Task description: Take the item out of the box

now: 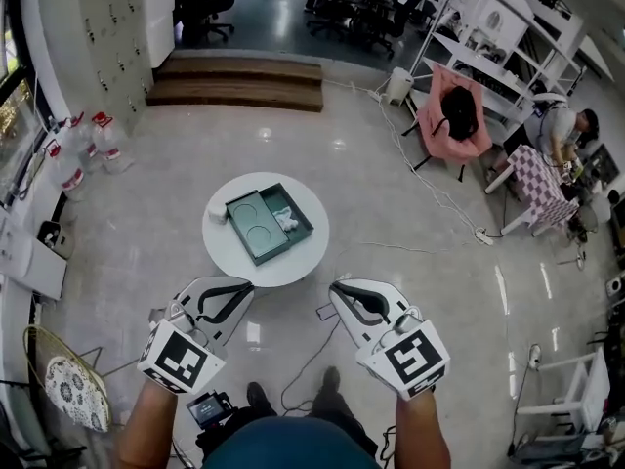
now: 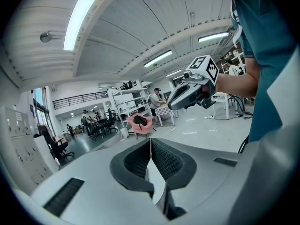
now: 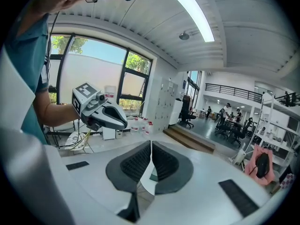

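Nothing is done yet: the white item [image 1: 286, 218] lies in the open green box [image 1: 252, 233] at the round table's [image 1: 298, 260] centre; left gripper [image 1: 237, 285] and right gripper [image 1: 339, 286], both clenched empty, hover short of its near edge

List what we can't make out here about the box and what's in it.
- Item in the green box: head view, too small. It is white, its shape unclear.
- Small white thing on the round table beside the box: head view, too small to identify.
- Box and table: in each gripper view, the left gripper and right gripper block them with their own bodies.
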`<state>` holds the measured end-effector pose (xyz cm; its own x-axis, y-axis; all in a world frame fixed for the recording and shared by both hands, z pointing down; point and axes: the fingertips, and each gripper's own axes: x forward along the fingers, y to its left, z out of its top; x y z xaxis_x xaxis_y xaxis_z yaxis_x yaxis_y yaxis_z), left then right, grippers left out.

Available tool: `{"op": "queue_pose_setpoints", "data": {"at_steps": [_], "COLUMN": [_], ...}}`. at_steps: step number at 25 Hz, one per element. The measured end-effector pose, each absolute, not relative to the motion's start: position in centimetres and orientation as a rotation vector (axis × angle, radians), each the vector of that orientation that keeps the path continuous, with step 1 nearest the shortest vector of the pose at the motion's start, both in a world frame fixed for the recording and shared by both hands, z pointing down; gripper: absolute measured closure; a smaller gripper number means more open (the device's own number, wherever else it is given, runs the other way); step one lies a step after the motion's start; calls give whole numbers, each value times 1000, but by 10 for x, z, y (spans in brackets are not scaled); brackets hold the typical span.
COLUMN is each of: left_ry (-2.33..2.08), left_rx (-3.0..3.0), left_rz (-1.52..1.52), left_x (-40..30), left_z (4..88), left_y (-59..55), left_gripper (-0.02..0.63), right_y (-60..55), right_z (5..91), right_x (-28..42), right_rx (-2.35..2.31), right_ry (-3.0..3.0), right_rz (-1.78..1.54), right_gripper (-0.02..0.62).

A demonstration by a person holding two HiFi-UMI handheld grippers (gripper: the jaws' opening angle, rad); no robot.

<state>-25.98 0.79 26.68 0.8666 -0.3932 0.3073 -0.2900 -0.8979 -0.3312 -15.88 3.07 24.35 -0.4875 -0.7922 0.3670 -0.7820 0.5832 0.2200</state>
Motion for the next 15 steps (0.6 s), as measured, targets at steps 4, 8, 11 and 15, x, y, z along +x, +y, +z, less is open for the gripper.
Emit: {"op": "queue_pose_setpoints", "data": {"at_steps": [4,8,11,15], "left_ry": [601,702,754,828], "left_rx": [-2767,-2758,-2754,-2737], "left_rz": [-577,-614,-643,-680], "left_x": [-270,-263,-237,-194], "left_z": [269,279,282,281], "left_y": [-10,-41,-55,-78], "left_gripper": [584,584,584,584], "right_y": [3,-37,-65,-97], "right_z": [243,256,260,253], "right_x": [-161,-153,-132,-96], "right_rx": [1198,1116,1052,968], "right_ry": [-2424,-2468,-2511,-2560], "right_rz": [-36,-14,-21,-49], "right_gripper": [555,555,555,555]}}
